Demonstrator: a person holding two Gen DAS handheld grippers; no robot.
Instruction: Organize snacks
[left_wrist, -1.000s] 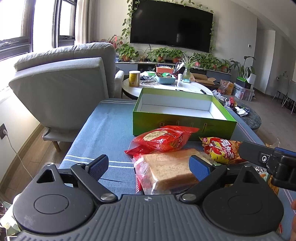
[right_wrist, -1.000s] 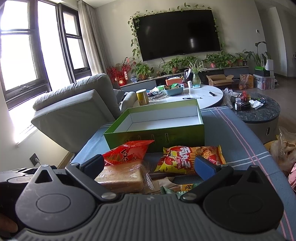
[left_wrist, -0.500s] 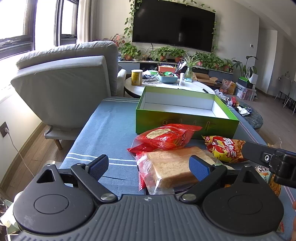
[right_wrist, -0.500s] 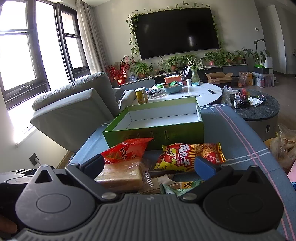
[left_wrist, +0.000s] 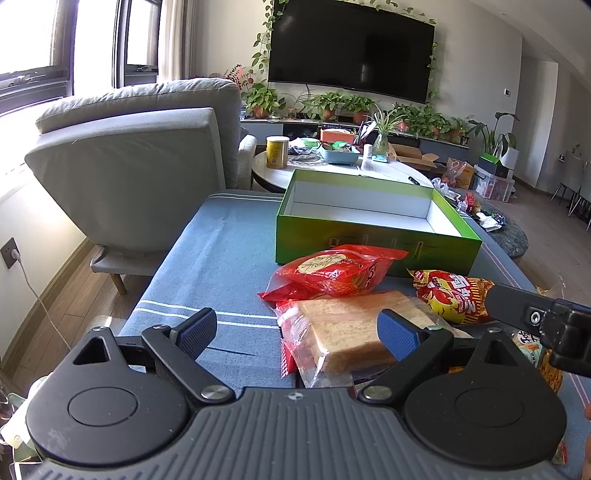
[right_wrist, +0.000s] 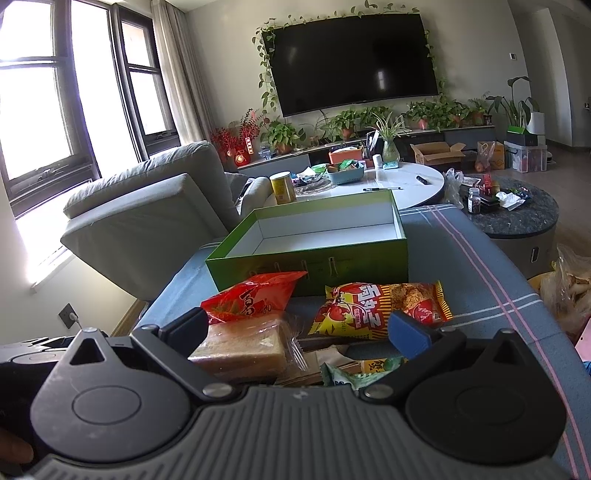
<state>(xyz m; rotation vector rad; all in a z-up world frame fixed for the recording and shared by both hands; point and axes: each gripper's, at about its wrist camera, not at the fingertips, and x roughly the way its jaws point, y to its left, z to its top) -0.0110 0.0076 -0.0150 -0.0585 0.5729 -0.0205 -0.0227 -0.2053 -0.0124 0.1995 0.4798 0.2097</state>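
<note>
An empty green box (left_wrist: 373, 236) (right_wrist: 317, 266) with a white inside stands on the blue striped cloth. In front of it lie a red snack bag (left_wrist: 332, 273) (right_wrist: 251, 299), a clear bag of sliced bread (left_wrist: 347, 332) (right_wrist: 243, 343), a red and yellow snack packet (left_wrist: 450, 295) (right_wrist: 376, 310) and a green packet (right_wrist: 362, 369). My left gripper (left_wrist: 297, 334) is open and empty, just above the near end of the bread. My right gripper (right_wrist: 306, 328) is open and empty over the near packets; its body shows at the right of the left wrist view (left_wrist: 543, 325).
A grey armchair (left_wrist: 136, 177) stands left of the table. Behind the box is a white round table (right_wrist: 399, 181) with a yellow can (right_wrist: 282, 188) and clutter. A dark round side table (right_wrist: 517, 218) stands to the right, a plastic bag (right_wrist: 569, 288) beside it.
Both grippers have drawn back and risen slightly, so the snacks and box sit a little lower in both views. Both stay open. No snack has moved.
</note>
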